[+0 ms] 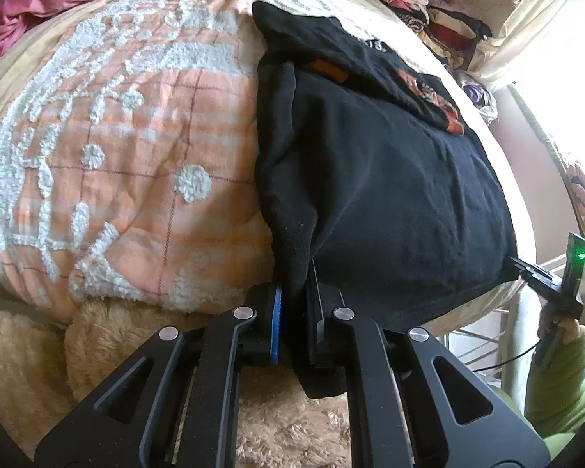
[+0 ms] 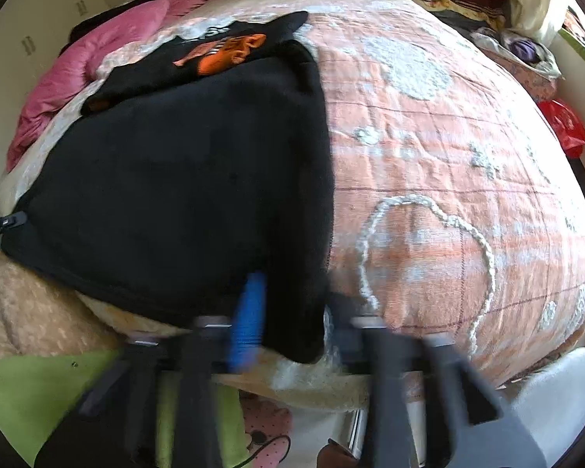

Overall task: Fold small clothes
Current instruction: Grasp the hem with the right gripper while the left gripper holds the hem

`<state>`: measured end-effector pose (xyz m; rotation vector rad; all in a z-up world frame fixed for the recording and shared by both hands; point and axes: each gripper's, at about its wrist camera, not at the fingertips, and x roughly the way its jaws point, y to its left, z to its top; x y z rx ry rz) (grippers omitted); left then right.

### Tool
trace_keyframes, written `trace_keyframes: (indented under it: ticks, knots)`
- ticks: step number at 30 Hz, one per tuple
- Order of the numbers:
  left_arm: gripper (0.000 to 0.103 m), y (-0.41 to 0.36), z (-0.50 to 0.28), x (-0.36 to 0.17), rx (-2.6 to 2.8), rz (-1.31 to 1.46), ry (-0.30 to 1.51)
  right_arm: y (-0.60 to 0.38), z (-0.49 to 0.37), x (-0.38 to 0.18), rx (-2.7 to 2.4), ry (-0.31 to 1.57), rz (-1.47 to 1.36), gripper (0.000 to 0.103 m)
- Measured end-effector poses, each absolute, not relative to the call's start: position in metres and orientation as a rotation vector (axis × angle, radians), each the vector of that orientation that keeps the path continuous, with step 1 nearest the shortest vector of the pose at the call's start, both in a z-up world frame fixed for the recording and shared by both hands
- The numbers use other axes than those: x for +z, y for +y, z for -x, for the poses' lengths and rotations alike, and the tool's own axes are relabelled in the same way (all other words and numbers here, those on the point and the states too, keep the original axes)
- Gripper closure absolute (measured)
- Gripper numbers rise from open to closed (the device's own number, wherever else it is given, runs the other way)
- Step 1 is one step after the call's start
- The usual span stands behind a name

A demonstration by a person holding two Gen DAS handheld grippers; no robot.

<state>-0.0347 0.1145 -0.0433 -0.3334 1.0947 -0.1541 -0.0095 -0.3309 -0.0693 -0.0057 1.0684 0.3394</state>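
Black garment (image 1: 390, 195) lying spread on the peach bedspread (image 1: 136, 136), pinched at both near corners.

Left gripper (image 1: 292, 312) is clamping the garment's near left corner, fabric bunching between its blue pad (image 1: 277, 323) and the black finger. Right gripper (image 2: 292, 327), blurred in its own view, is closing on the near right corner, cloth hanging between its fingers. An orange print (image 2: 230, 52) is showing at the far end, near a pink quilt (image 2: 109, 46).
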Motion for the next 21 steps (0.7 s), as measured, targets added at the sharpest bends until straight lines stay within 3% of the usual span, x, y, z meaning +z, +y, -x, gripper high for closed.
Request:
trace_keyframes:
  ticks: [9,13,17,19,21]
  knots:
    - [0.097,0.105,0.032,-0.055,-0.161,0.31,1.142,-0.349,0.017,-0.023,0.369,0.897,-0.068,0.097]
    - [0.083,0.103,0.035,-0.06,-0.178,0.319,1.161,-0.35,0.018,-0.006,0.367,0.83,-0.062,0.097]
    - [0.081,0.095,0.037,-0.061,-0.204,0.306,1.169,-0.35,0.015,-0.002,0.355,0.816,-0.077,0.097]
    - [0.083,0.092,0.037,-0.062,-0.212,0.293,1.173,-0.35,0.015,-0.002,0.349,0.813,-0.083,0.097]
    - [0.101,0.09,0.036,-0.062,-0.226,0.301,1.173,-0.35,0.015,-0.001,0.346,0.807,-0.089,0.097]
